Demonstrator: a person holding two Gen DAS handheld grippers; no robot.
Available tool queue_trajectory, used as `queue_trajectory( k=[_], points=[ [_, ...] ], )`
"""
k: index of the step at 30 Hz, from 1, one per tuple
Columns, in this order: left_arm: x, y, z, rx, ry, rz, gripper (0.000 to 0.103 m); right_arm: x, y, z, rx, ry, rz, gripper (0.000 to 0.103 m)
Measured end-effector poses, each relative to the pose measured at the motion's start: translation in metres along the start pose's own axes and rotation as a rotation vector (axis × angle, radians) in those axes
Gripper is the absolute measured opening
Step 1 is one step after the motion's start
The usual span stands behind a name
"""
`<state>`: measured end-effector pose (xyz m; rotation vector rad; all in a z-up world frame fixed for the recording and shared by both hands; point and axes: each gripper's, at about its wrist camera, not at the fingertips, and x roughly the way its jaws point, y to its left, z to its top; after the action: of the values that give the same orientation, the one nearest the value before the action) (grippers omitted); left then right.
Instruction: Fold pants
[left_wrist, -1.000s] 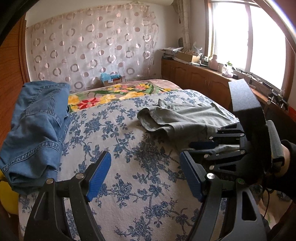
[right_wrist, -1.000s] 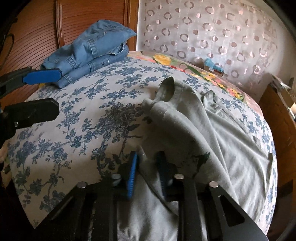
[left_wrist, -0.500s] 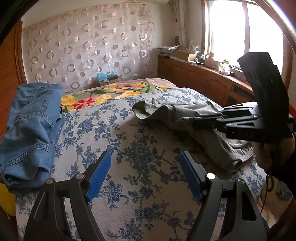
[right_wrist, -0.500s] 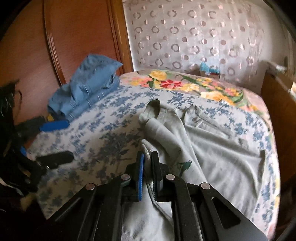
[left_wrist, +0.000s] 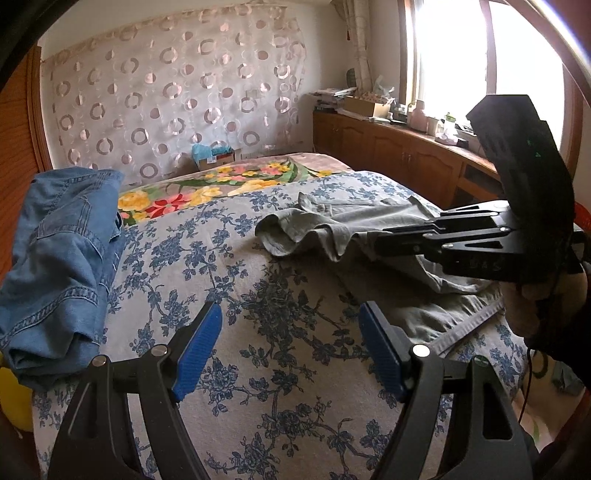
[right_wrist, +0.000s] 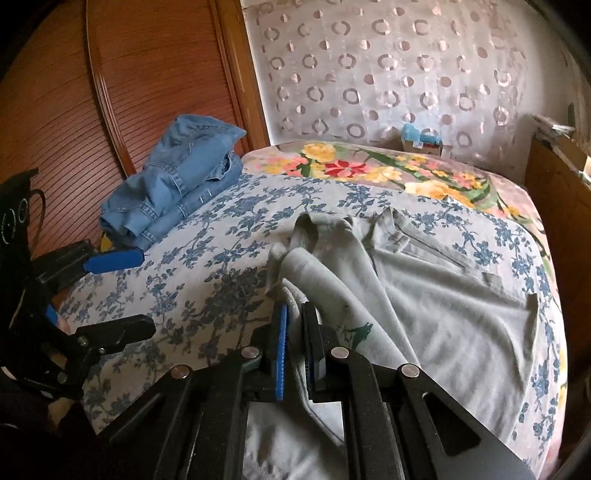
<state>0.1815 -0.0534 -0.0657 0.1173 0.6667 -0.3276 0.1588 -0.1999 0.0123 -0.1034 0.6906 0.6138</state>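
- On the bed, through the left wrist view, we see our left gripper (left_wrist: 290, 347) hovering over the blue-flowered bedspread (left_wrist: 236, 280), its blue pads (left_wrist: 197, 345) standing wide apart with nothing between them.
- Right of it and further up the bed lie the grey-green pants (left_wrist: 332, 225), rumpled, with one folded edge rising off the cover.
- Our right gripper (left_wrist: 384, 242) reaches in from the right edge of this view and its fingertips meet the cloth; from this side we cannot tell how its jaws stand.
- A hand (left_wrist: 532, 295) holds that gripper's handle at the far right.
- A stack of folded blue jeans (left_wrist: 59, 254) sits at the left edge of the bed, well apart from the pants.
- A patterned curtain (left_wrist: 177, 96) hangs behind the bed, and a wooden cabinet (left_wrist: 399, 155) runs under the bright window.

- Through the right wrist view, we see our right gripper (right_wrist: 297, 332) closed on a bunched fold of the pants (right_wrist: 443, 317), the cloth pinched between the blue pad (right_wrist: 282, 343) and the black finger opposite.
- The rest of the pants spreads out to the right across the bedspread (right_wrist: 207, 266), with the waistband towards the far side.
- Our left gripper (right_wrist: 118, 291) shows at the left, jaws apart, empty.
- The jeans (right_wrist: 177, 181) lie against the wooden wardrobe door (right_wrist: 110, 92).
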Motion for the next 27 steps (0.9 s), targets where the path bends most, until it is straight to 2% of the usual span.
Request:
queue_trajectory(
  k=[7, 12, 17, 23, 27],
  points=[
    [0.001, -0.001, 0.000, -0.003, -0.003, -0.005, 0.077, -0.007, -0.018, 0.005, 0.023, -0.020, -0.071, 0.007],
    [0.000, -0.003, 0.000, -0.008, 0.000, -0.019, 0.077, -0.009, -0.049, 0.013, 0.026, -0.023, -0.173, 0.007],
    [0.003, -0.010, 0.003, 0.005, 0.007, -0.029, 0.077, -0.002, -0.090, 0.019, 0.046, 0.025, -0.270, 0.007],
    [0.007, -0.015, 0.006, 0.010, 0.014, -0.027, 0.077, 0.006, -0.129, 0.018, 0.112, 0.046, -0.321, 0.007],
    [0.010, -0.017, 0.006, 0.010, 0.021, -0.023, 0.077, 0.012, -0.136, 0.019, 0.138, 0.045, -0.338, 0.007]
  ],
)
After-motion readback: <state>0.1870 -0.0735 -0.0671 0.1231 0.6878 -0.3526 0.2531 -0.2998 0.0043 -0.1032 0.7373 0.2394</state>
